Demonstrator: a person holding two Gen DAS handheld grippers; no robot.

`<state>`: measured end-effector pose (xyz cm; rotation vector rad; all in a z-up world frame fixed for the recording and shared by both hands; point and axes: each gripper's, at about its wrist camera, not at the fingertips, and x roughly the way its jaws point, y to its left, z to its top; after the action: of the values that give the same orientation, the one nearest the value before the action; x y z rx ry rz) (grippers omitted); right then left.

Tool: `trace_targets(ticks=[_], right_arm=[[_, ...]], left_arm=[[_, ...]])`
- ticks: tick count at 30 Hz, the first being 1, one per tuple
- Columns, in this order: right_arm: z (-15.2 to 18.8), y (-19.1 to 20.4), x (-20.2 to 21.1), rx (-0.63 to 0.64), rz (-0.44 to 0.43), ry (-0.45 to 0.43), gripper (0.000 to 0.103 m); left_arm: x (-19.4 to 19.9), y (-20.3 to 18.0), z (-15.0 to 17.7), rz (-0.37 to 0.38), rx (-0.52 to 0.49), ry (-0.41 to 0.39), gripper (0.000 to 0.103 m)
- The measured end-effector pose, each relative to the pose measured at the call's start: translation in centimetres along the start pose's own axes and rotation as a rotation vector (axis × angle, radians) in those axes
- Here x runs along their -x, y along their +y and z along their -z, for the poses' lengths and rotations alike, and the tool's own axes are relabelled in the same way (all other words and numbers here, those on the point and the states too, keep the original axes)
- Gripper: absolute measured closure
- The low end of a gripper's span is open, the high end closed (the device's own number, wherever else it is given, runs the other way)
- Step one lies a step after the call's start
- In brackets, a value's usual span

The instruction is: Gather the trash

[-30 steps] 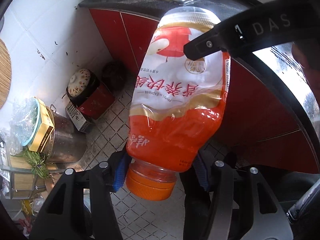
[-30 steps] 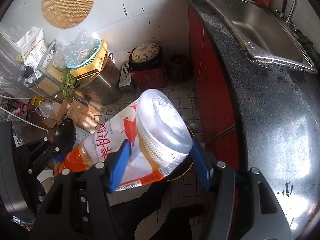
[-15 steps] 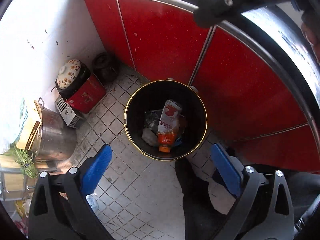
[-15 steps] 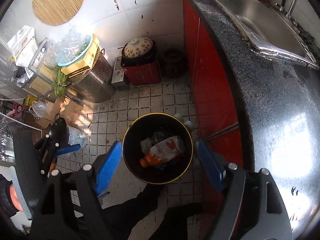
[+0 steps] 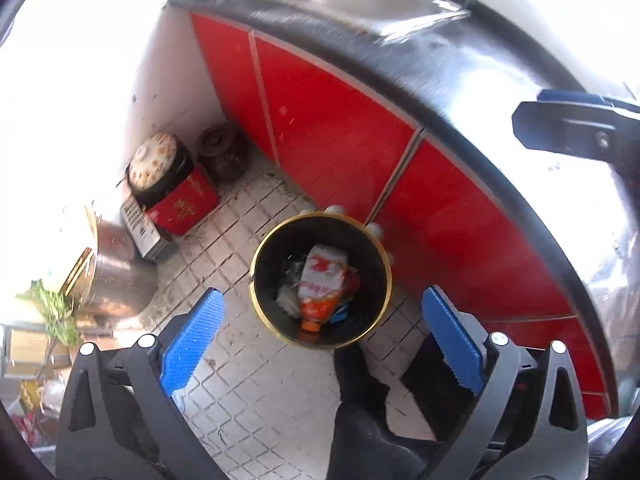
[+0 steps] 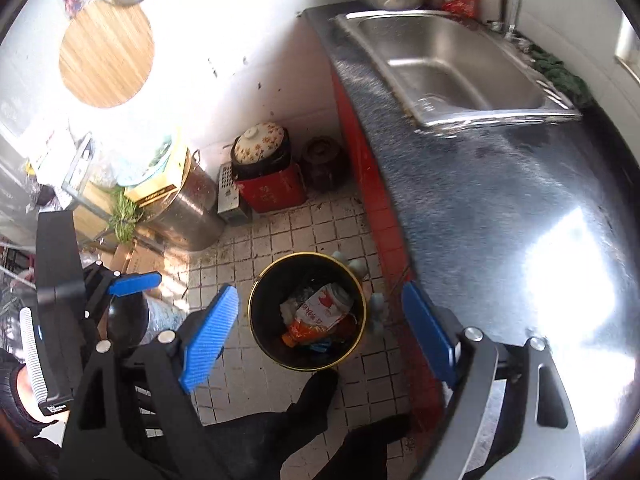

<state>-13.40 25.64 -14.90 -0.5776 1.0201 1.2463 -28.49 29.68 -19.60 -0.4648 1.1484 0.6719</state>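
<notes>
A black trash bin with a gold rim (image 5: 256, 276) (image 6: 253, 312) stands on the tiled floor by the red cabinets. An orange-and-white plastic bottle (image 5: 322, 288) (image 6: 320, 312) lies inside it on other trash. My left gripper (image 5: 320, 332) is open and empty, high above the bin. My right gripper (image 6: 320, 328) is open and empty, also high above the bin. The left gripper also shows at the left of the right wrist view (image 6: 132, 284). A finger of the right gripper shows at the upper right of the left wrist view (image 5: 576, 132).
Red cabinet doors (image 5: 340, 136) run under a dark counter (image 6: 480, 208) with a steel sink (image 6: 448, 64). A lidded pot on a red box (image 6: 264, 172), a dark jar (image 6: 324, 160) and a steel pot (image 6: 188, 212) stand by the wall. The person's legs (image 6: 304, 420) are below.
One second ago both grippers held the bottle between them. They let go; it fell into the bin. Both grippers have since risen and tilted, bringing the counter and sink into view.
</notes>
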Motion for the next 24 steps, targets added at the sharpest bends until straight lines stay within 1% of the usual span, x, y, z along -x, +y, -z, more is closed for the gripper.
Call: trace_targets(ticks=[2,4,6,9,12,13,15,18,21,24], right_arm=[[0.7,-2.5,3.5,-0.063,0.061,-0.057,0.018],[1.9,-5.2,6.9,-0.134,0.130,-0.099,0.017],[3.5,-8.0,10.1,-0.215,0.200,-0.139,0.017],[6.7,-12.3,14.6,-0.354,0.319,-0.176,0.016],[10.4,-16.0,18.6,-0.487,0.442,-0.202,0.016],[11.8,-17.1,19.9,-0.530,0.481,-0.212,0.016],[14.2,-19.2,22.3,-0.609,0.558,-0.224,0.015],[17.8,-21.6,25.6,-0.727,0.651,-0.233,0.013],[21.0,-23.3,28.2,-0.836,0.698,-0.253,0.011],[23.5,-24.6,29.8,-0.904,0.751,-0.258,0.011]], left_arm=[[1.2,-2.5,-2.1,0.016,-0.068,-0.028,0.006],[2.2,-5.3,-3.9,0.052,-0.132,-0.053,0.006],[2.8,-8.1,-5.8,0.097,-0.192,-0.063,0.006],[3.9,-13.5,-8.5,0.180,-0.300,-0.084,0.006],[5.5,-19.8,-10.4,0.234,-0.434,-0.120,0.006],[5.7,-22.2,-10.8,0.246,-0.462,-0.126,0.006],[6.6,-26.0,-11.6,0.289,-0.507,-0.118,0.006],[7.5,-30.7,-12.4,0.351,-0.527,-0.085,0.006],[8.3,-34.9,-12.9,0.353,-0.552,-0.074,0.006],[9.2,-37.8,-13.1,0.357,-0.578,-0.072,0.006]])
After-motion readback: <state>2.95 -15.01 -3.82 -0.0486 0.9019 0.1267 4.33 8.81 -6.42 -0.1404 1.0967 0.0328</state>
